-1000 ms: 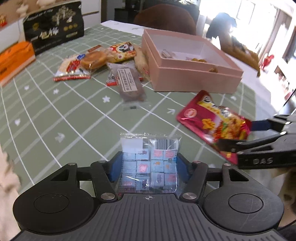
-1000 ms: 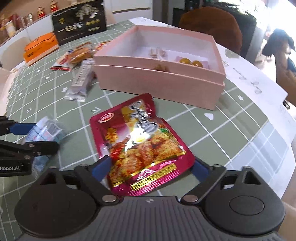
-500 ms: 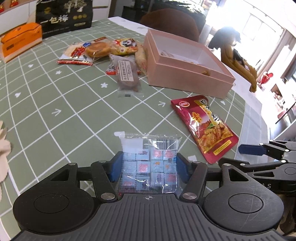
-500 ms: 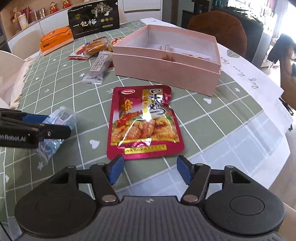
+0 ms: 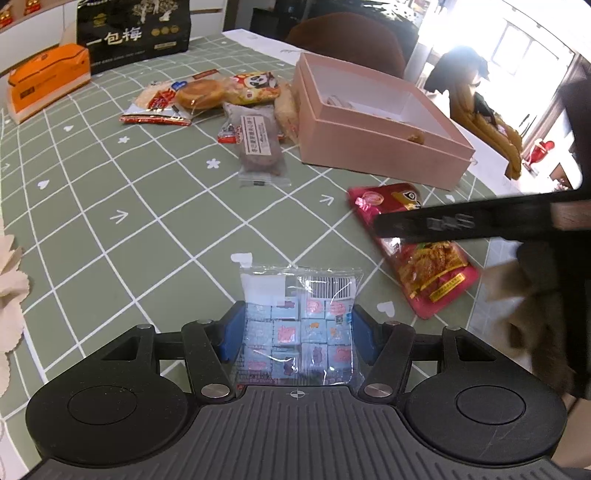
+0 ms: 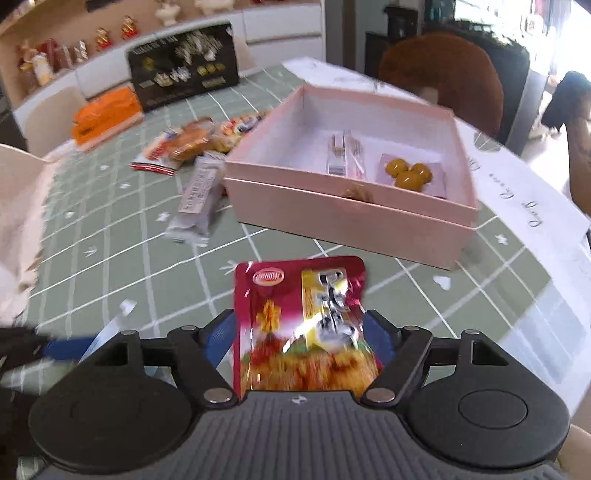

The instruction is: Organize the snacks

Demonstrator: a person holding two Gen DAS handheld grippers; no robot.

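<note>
A clear bag of small blue and pink cubes (image 5: 295, 291) sits between the blue pads of my left gripper (image 5: 295, 325), which is shut on its two sides. To its right a red snack pouch (image 5: 436, 273) lies flat on the green checked tablecloth, with a dark finger (image 5: 424, 223) of the right gripper crossing above it. In the right wrist view that red pouch (image 6: 295, 295) lies between the jaws of my right gripper (image 6: 299, 325). Those jaws are opening, pads at the pouch's edges. The open pink box (image 6: 332, 214) stands just beyond.
Several wrapped snacks (image 5: 199, 96) and a brown bar (image 5: 258, 144) lie left of the pink box (image 5: 369, 147). Yellow sweets (image 6: 406, 173) are inside it. An orange box (image 5: 48, 85) and a black bag (image 5: 136, 33) stand at the back, a brown chair (image 5: 347, 40) behind the table.
The right gripper let the red pouch drop flat, drew back, then came forward so the pouch is between its jaws again. The left gripper keeps the clear bag.
</note>
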